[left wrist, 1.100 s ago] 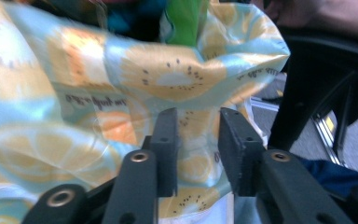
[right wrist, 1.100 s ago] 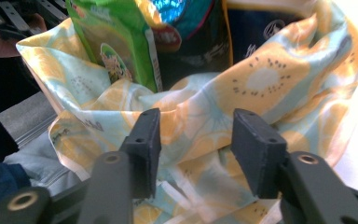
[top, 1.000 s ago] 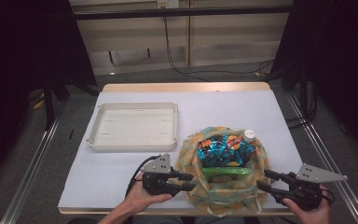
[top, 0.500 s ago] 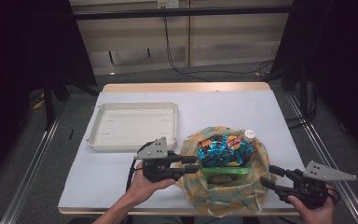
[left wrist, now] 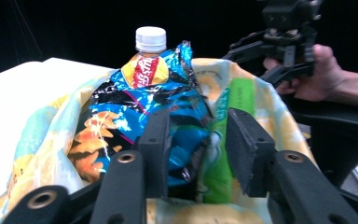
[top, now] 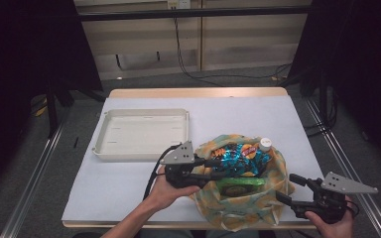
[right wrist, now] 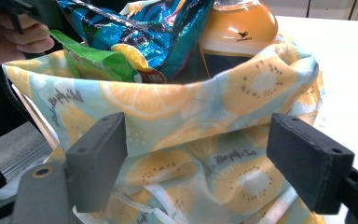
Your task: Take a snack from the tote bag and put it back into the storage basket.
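Observation:
A cloth bag [top: 238,208] printed with citrus slices stands at the table's front right. It holds a blue snack bag [top: 238,157], a green packet [top: 240,184] and a white-capped bottle [top: 266,143]. My left gripper [top: 221,167] reaches into the bag's mouth from the left. In the left gripper view it [left wrist: 198,140] is open, with the blue snack bag [left wrist: 144,98] between its jaws and the green packet [left wrist: 221,158] beside them. My right gripper [top: 284,187] is open just right of the bag. In the right gripper view it [right wrist: 205,158] faces the bag's cloth wall [right wrist: 168,107].
A shallow white tray [top: 141,133] lies empty on the white table top [top: 238,114], left of the bag and behind my left hand. Metal rails run along both table sides. The table's front edge is just under both hands.
My left gripper has risen from the table and moved right, into the bag's mouth over the snacks. The right gripper has drifted slightly right and toward the front edge.

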`<state>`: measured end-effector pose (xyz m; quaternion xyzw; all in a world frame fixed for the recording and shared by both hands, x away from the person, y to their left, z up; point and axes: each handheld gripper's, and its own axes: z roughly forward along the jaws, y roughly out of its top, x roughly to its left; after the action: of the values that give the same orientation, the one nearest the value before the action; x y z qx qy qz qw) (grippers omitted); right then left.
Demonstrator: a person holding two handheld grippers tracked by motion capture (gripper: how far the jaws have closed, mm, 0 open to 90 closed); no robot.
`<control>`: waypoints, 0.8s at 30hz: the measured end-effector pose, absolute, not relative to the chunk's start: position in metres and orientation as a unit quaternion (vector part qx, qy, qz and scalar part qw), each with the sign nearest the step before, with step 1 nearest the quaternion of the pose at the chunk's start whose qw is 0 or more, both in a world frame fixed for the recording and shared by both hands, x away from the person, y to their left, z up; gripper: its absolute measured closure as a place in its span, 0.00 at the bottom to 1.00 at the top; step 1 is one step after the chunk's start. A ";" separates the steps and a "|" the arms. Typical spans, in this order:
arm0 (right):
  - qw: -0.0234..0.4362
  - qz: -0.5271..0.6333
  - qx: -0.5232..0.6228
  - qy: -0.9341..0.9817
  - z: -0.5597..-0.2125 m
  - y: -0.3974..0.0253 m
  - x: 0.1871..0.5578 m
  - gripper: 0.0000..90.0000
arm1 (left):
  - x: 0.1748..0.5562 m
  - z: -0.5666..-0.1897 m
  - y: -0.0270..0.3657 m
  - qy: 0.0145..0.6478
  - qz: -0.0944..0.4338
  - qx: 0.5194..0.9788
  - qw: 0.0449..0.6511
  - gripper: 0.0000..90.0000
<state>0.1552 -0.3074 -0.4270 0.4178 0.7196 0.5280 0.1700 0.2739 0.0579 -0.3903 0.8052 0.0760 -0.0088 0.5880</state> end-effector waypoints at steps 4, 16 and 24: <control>0.169 0.528 0.415 0.722 -0.427 -0.308 0.155 0.21 | 0.282 -0.394 0.053 0.080 -0.007 0.811 0.580 0.71; 0.160 0.523 0.407 0.731 -0.432 -0.303 0.153 0.17 | 0.282 -0.398 0.046 0.079 0.016 0.823 0.562 0.61; 0.161 0.520 0.408 0.733 -0.433 -0.303 0.154 0.17 | 0.291 -0.404 0.043 0.089 0.014 0.827 0.554 0.53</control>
<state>0.1544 -0.3033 -0.4330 0.4082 0.7330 0.5198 0.1611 0.2906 0.0434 -0.4041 0.8275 0.0885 0.0143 0.5543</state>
